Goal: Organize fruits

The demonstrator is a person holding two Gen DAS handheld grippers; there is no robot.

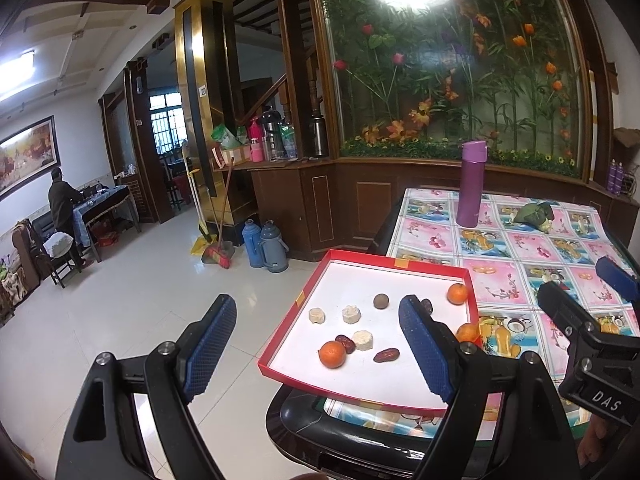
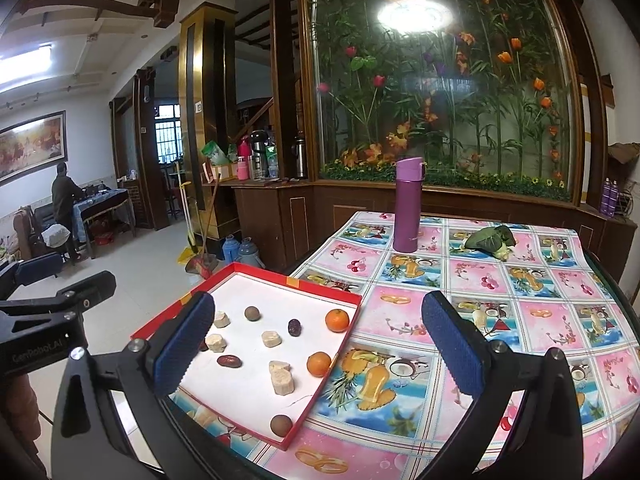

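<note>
In the right wrist view alone, a longan (image 2: 281, 425) shows at the tray's (image 2: 320, 388) near corner.

The surface (image 2: 500, 280) is a dark-rimmed table covered by a pink and blue fruit-print cloth. Lying directly on it:

- A red-walled tray (image 2: 320, 384) with a white floor sits between the left tongs (image 1: 316, 356) and the right tongs (image 2: 320, 344), at the surface's near left corner, overhanging the edge.
- A purple flask (image 2: 407, 205) stands upright, well beyond both tongs.
- A green leafy bundle (image 2: 490, 240) lies to the flask's right, apart from it.
</note>
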